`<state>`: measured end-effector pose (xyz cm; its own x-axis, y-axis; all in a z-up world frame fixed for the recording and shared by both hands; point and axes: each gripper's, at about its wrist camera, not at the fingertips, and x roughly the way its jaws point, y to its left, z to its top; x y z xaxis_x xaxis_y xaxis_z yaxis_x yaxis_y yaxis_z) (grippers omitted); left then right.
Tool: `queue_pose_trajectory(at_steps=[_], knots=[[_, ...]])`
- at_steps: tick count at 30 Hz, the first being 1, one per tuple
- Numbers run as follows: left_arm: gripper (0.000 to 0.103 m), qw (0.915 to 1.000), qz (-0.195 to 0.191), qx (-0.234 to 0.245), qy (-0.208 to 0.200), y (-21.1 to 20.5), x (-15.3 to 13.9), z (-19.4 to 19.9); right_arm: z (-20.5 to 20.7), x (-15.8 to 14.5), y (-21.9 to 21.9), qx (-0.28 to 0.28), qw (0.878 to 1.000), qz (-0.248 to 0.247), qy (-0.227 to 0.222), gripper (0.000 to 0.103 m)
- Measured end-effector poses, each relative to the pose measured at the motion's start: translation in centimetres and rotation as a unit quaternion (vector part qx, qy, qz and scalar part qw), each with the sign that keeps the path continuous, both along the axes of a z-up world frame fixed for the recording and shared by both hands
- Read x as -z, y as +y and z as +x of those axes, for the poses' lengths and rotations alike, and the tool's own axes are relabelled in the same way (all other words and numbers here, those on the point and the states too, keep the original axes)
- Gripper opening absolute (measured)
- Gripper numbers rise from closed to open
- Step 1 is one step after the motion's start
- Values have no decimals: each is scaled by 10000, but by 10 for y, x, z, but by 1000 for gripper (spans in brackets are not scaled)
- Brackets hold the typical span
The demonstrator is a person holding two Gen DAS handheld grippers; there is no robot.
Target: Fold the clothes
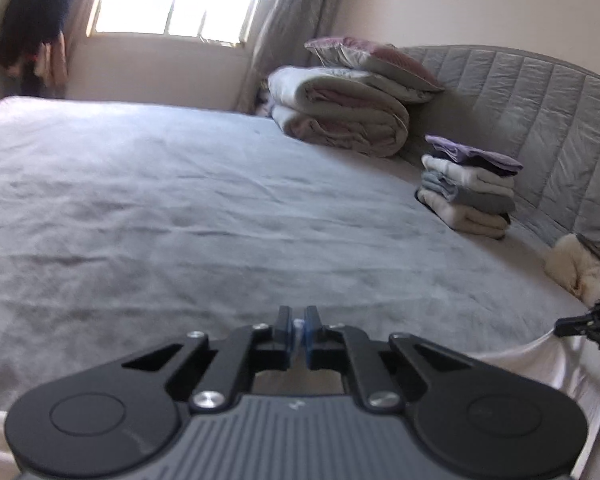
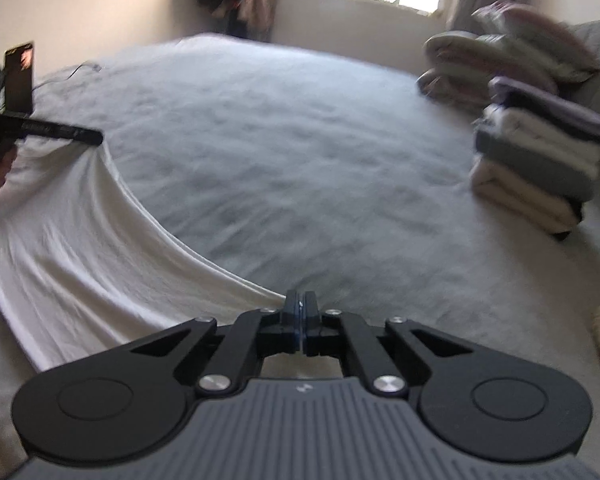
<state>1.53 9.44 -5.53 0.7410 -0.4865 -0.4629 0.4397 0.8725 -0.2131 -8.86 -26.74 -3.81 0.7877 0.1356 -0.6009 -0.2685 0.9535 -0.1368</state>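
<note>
Both grippers' fingers point(image 2: 290, 312) pinching white garment point(image 2: 80, 232), angled downward

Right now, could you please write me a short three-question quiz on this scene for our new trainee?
1. True or false: both the left gripper and the right gripper are shut on the white garment.
2. What sits on top of the stack of folded clothes? A) a purple item B) a red towel C) a black shoe
3. Fill in: the white garment's far edge sags between the two grippers above the grey ____.

Key
1. True: white cloth shows between the left pads, and the garment's edge runs into the closed right jaws.
2. A
3. bedspread
</note>
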Motion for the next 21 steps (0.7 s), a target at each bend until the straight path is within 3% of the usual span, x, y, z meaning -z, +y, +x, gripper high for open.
queue_pose_trajectory(at_steps=[5,9,11,15,17,19,21], knots=[[6,9975,630,-200,260,-17,12,12,18,19,8,129,9990,-375,213,0],[7,9945,1013,-223,166,-27,12,11,22,18,12,256,9987,-388,203,0],[8,9935,1110,-232,129,-28,11,9,21,12,12,330,9991,-241,141,10],[39,9943,966,-453,6,-23,0,2,13,-1,22,155,9998,151,-51,14],[39,9959,801,-391,-144,-21,-8,-7,9,-6,30,-52,9992,377,-125,17],[40,9970,711,-82,-286,-26,-14,-19,6,-6,45,-397,9974,582,-117,24],[42,9962,685,322,-430,-33,-19,-32,2,-4,64,-823,9942,692,-48,24]])
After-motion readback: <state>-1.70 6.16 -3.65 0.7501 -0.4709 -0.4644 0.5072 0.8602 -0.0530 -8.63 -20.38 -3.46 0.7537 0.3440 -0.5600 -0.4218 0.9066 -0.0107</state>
